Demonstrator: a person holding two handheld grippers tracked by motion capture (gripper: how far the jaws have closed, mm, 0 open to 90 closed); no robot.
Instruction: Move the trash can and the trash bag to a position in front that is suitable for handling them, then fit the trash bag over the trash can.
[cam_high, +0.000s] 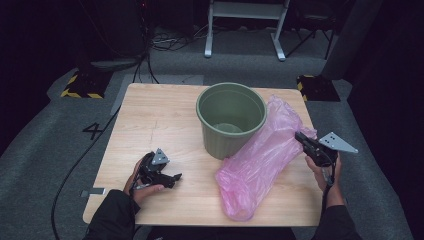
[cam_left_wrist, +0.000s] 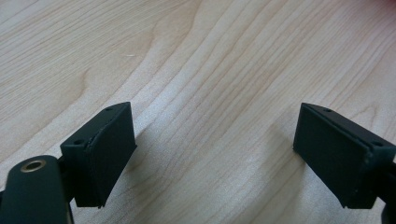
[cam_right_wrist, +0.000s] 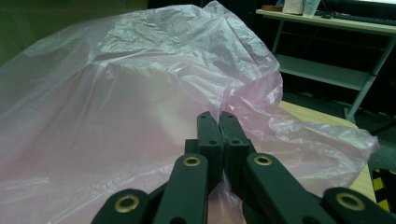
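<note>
With my right gripper (cam_right_wrist: 219, 122) pinching a fold of the pink bag (cam_high: 260, 160) that lies on the tabletop (cam_high: 150, 125) against the green bin (cam_high: 231, 117), I'd lift slowly and bring my spread, empty left gripper (cam_high: 172, 178) across to open its mouth.

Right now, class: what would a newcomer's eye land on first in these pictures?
The crumpled pink plastic bag sprawls across the table's right half, leaning against the green bucket at centre back. The right tongs are shut on the bag's film, while the left tongs rest open on bare wood.
</note>
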